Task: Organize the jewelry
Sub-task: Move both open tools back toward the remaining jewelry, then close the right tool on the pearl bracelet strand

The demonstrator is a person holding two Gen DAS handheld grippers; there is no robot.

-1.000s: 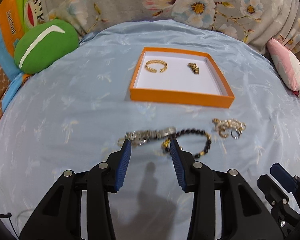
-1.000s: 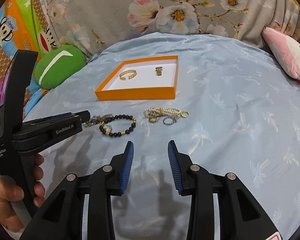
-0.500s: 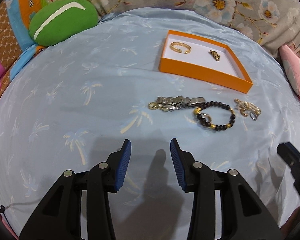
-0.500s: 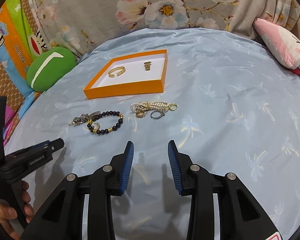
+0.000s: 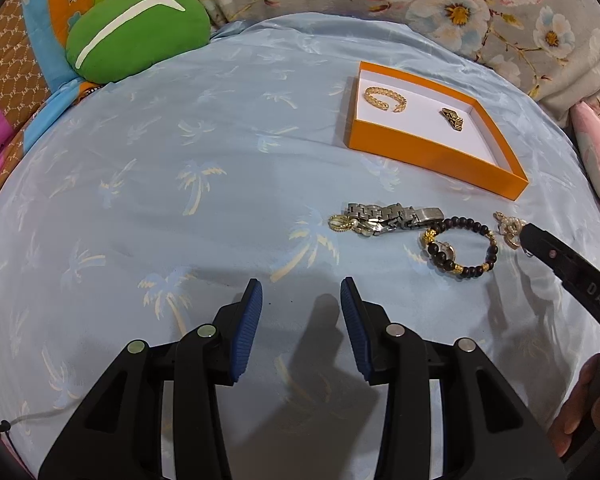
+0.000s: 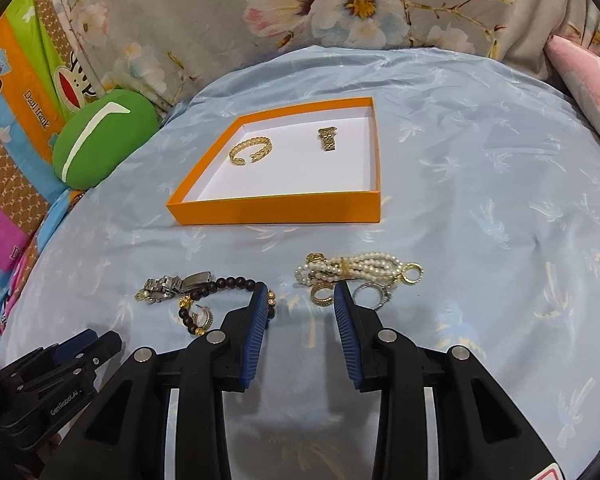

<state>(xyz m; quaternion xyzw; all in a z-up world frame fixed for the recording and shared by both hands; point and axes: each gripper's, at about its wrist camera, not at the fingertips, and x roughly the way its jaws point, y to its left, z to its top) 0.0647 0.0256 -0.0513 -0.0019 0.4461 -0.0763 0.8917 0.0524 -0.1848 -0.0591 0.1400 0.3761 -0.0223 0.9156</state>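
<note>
An orange tray (image 6: pixel 276 209) (image 5: pixel 432 155) with a white floor holds a gold cuff bracelet (image 6: pixel 250 150) (image 5: pixel 384 98) and a small gold link piece (image 6: pixel 327 139) (image 5: pixel 453 118). In front of it on the blue sheet lie a silver watch band (image 5: pixel 388 216) (image 6: pixel 176 283), a dark bead bracelet (image 5: pixel 460 246) (image 6: pixel 220 298), and a pearl bracelet (image 6: pixel 360 269) with gold and silver rings (image 6: pixel 322 295). My right gripper (image 6: pixel 298 294) is open, its tips just short of the rings and pearls. My left gripper (image 5: pixel 301 292) is open and empty, well short of the watch band.
A green cushion (image 5: pixel 136 32) (image 6: pixel 100 140) lies at the back left. Floral bedding (image 6: pixel 340 4) runs along the back and a pink pillow (image 6: pixel 588 84) sits at the right. The right tool's black body (image 5: pixel 568 276) reaches in beside the bead bracelet.
My left gripper has drawn back and left, away from the watch band. My right gripper has moved forward to the pearl bracelet and rings. Both stay open.
</note>
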